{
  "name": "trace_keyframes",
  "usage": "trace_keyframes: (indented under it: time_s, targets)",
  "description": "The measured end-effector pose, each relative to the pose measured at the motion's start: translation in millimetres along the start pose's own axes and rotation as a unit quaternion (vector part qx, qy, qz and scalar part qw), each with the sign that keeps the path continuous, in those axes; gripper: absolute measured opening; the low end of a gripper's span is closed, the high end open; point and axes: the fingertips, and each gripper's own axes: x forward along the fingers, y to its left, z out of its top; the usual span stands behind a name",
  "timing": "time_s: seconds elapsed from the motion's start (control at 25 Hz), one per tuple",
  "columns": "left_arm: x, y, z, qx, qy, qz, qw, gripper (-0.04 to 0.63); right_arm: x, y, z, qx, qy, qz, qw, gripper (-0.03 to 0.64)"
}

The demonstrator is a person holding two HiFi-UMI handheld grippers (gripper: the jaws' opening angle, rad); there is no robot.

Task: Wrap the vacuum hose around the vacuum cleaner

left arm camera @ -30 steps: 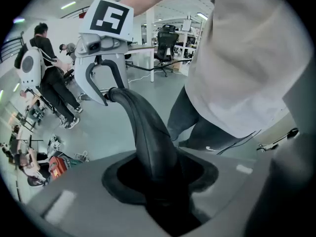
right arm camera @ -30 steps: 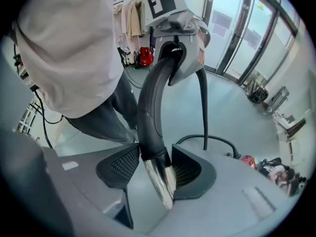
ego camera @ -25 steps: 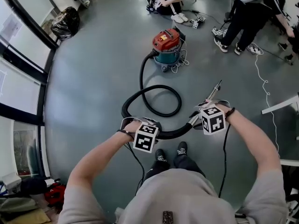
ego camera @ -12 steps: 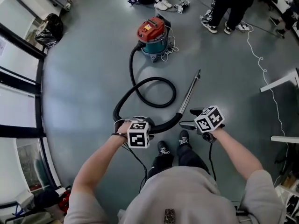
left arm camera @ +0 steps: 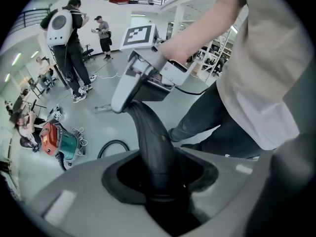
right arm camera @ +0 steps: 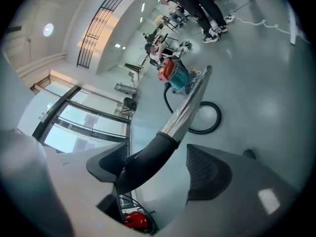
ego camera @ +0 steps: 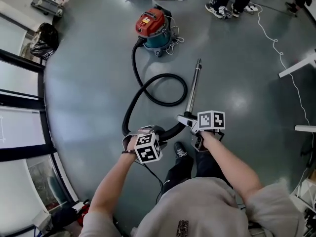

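Head view has the vacuum cleaner [ego camera: 153, 26] standing well away from me, toward the far end of the floor [ego camera: 89, 83]. The vacuum hose [ego camera: 132, 60] runs from it in one loose loop across the floor and back to my feet. My left gripper [ego camera: 150, 132] is clenched around the hose, which rises straight out between its pads. My right gripper [ego camera: 186, 120] has just been opening. Its jaws stand wide, and the black cuff [right arm camera: 143, 164] at the end of the metal wand [ego camera: 194, 85] lies between them, close by one pad and not squeezed. The wand points away toward the vacuum cleaner.
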Motion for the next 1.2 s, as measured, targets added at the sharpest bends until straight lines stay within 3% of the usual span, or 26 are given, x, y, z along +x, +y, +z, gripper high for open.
trace_keyframes:
  time_s: [0.24, 0.44, 0.68, 0.96, 1.2]
  targets:
    - [16.0, -7.7, -0.1, -0.037, -0.01, 0.02, 0.999, 0.187, 19.8, -15.4, -5.0, 0.053, -0.008, -0.02, 0.998, 0.324]
    - [23.3, -10.4, 12.3, -0.089, -0.045, 0.044, 0.9941, 0.194, 12.5, -19.6, 6.2, 0.086, -0.029, -0.042, 0.995, 0.265]
    - [32.7, -1.5, 46.5, -0.149, -0.088, 0.071, 0.9823, 0.215, -6.2, -21.5, 40.8, 0.094, -0.059, -0.068, 0.991, 0.221]
    - [46.7, 5.9, 94.7, -0.154, -0.128, 0.078, 0.9767, 0.25, -34.7, -22.8, 75.4, 0.082, -0.08, -0.075, 0.991, 0.186]
    - [42.9, 29.7, 127.4, -0.197, -0.167, 0.067, 0.9637, 0.283, -57.6, -27.3, 117.4, 0.069, -0.091, -0.071, 0.991, 0.181]
